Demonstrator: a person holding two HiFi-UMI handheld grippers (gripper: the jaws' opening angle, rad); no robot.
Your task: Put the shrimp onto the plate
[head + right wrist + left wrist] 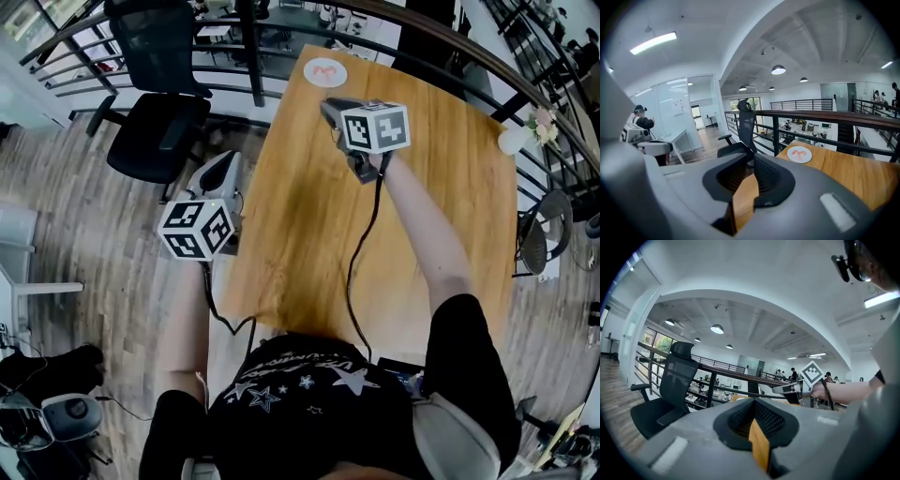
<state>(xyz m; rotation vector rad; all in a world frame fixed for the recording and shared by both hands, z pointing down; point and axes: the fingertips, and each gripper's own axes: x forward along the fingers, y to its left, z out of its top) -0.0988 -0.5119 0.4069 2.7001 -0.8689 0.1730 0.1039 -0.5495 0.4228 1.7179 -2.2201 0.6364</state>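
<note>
Evidently the shrimp (324,73) is found already lying on the plate (307,67), at the table's (309,225) 12 o'clock end. Both jaw pairs are pressed together, empty (right gripper (330,107) raised over the table, left gripper (225,161) off its 9 o'clock edge), presumably to be kept clear of the plate.

Bright, even indoor light. Round ceiling lamps (716,328) and strip light (652,42) overhead, slightly blown out. Soft faint shadows on wooden table (309,216), mild sheen. Heavy fisheye everywhere: railing (825,115) bows, black vignette corners in both gripper views. Close-up left gripper (759,446) and right gripper (740,201) soft, unfocused. Distance slightly hazy. Head view sharp at centre.
</note>
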